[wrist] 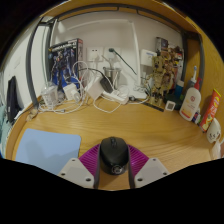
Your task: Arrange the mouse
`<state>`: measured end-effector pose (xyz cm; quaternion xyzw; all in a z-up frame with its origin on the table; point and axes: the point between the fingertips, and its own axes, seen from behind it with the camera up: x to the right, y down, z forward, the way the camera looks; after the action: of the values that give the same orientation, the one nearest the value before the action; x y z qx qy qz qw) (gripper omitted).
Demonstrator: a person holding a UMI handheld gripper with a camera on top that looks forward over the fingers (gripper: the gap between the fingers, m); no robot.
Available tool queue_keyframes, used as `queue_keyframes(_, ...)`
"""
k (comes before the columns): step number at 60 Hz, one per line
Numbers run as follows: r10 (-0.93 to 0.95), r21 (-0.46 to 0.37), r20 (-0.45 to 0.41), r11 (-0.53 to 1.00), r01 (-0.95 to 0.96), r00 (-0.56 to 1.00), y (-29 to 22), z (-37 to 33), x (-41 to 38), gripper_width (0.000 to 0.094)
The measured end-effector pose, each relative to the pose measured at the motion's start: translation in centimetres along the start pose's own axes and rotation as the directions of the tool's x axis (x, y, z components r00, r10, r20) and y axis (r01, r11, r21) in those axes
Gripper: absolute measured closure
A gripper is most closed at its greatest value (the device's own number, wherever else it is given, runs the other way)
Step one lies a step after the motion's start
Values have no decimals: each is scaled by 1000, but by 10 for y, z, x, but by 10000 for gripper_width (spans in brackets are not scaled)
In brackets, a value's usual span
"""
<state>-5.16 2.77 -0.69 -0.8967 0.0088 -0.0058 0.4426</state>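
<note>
The tongs [113, 172] sit low over the wooden table [120, 125], fingers level and pointing forward, with the black computer mouse [113, 155] between the purple pads [92, 155]. They seem clamped on its sides, so I judge the carry step is in hand. The next move likely calls for steering the mouse left onto the light blue mouse pad [48, 148] just ahead and to the left. Beyond lie tangled white chargers [88, 93]; bottles [192, 98] stand far right.
</note>
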Motion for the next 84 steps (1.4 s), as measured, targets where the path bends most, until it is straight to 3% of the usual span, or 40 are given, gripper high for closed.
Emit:
queue_keyframes(4,-4,-12,-2,1000,4,1000,0,0,0,611)
queue_keyframes(5,-2,-16,-4,1000,2,1000,1,1,0,543)
queue_keyframes(6,-2,-14,-7,1000,1,1000,0,1,0,638)
queue_keyframes(16,13,-46,-23,999,-14,1000,-6,-3,1,648)
queue_keyframes(25,-7,66,-46,998,10,999,-86,-45,4,648)
queue_keyframes(34,8,192,-14,981,-5,1000,-180,-97,-25,646)
queue_keyframes(43,-21,244,62,970,5,998,-214,-128,-94,648)
queue_keyframes(58,-20,115,143,993,4,990,-142,-98,-199,649)
queue_keyframes(74,-17,-58,108,998,23,994,-37,-48,-224,648)
queue_keyframes(84,-32,-115,90,992,42,995,3,-35,-230,643)
